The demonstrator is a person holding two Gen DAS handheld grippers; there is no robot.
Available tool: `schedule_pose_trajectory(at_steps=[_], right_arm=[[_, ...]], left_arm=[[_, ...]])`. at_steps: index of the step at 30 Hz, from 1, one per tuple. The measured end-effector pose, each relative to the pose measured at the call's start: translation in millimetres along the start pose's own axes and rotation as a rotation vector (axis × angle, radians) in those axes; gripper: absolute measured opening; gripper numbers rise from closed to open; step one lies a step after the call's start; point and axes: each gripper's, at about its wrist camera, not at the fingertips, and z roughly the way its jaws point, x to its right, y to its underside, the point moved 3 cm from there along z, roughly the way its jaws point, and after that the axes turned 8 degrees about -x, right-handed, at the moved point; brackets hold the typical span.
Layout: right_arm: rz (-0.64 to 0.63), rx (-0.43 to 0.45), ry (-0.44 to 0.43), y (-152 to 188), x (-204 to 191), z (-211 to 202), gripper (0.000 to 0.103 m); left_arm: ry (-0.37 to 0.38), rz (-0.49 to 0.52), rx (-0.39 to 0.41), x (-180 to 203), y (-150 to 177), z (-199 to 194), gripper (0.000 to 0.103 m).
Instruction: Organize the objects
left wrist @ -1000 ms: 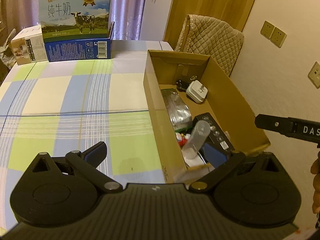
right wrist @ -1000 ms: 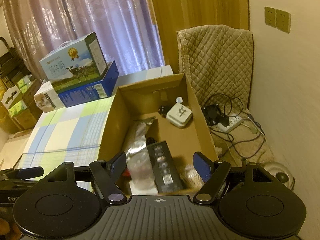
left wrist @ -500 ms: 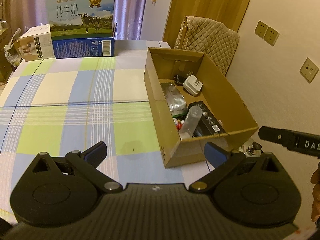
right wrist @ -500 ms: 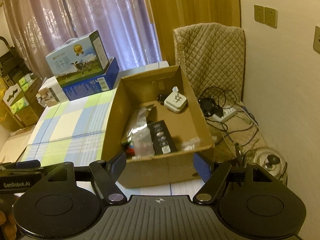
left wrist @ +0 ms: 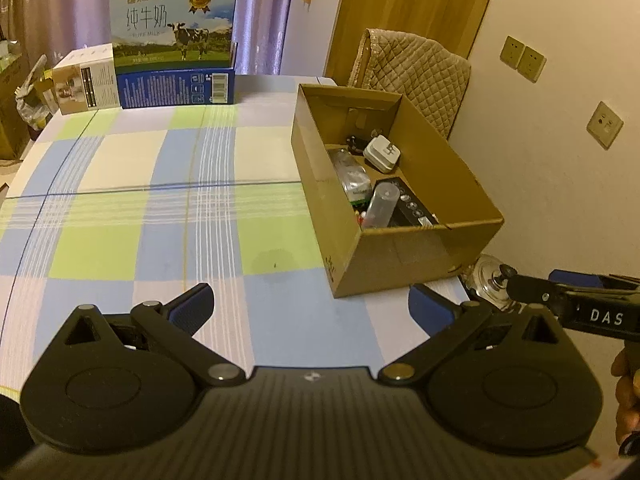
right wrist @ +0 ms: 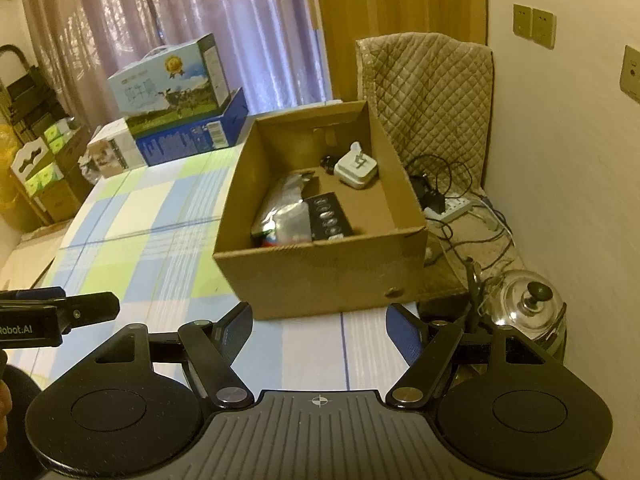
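Note:
An open cardboard box (left wrist: 404, 256) (right wrist: 320, 276) sits at the right side of the checked table. Inside lie a white charger (left wrist: 382, 154) (right wrist: 356, 168), a silver foil pouch (right wrist: 282, 210), a black flat box (right wrist: 328, 216) and a clear plastic tube (left wrist: 380, 204). My left gripper (left wrist: 310, 308) hangs open over the tablecloth, in front of and left of the box, nothing between its fingers. My right gripper (right wrist: 320, 326) is open too, just short of the box's near wall, and holds nothing.
Stacked milk cartons (left wrist: 174, 64) (right wrist: 180, 100) and a small box (left wrist: 86, 80) stand at the table's far edge. A quilted chair (right wrist: 424, 92) is behind the box. Off the table's right side are a steel kettle (right wrist: 528, 308) and tangled cables (right wrist: 452, 200).
Both grippers have pulled back from above the box towards the near side. The box now lies wholly ahead of them. Both stayed open.

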Motion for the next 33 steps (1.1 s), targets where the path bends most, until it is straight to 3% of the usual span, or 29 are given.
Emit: schedule_pose_trajectory(at_steps=[13,33], right_arm=[[-0.007,-0.041,-0.031,19.1,-13.1,7.6,0.071],[-0.016,-0.05,-0.041,23.3,-18.5,8.9,0.071]], left_arm=[[-0.027,-0.024,-0.006,-9.4,31.9,-1.3,0.102],[-0.041,-0.038,-0.009,-9.1,33.0,2.6,0.102]])
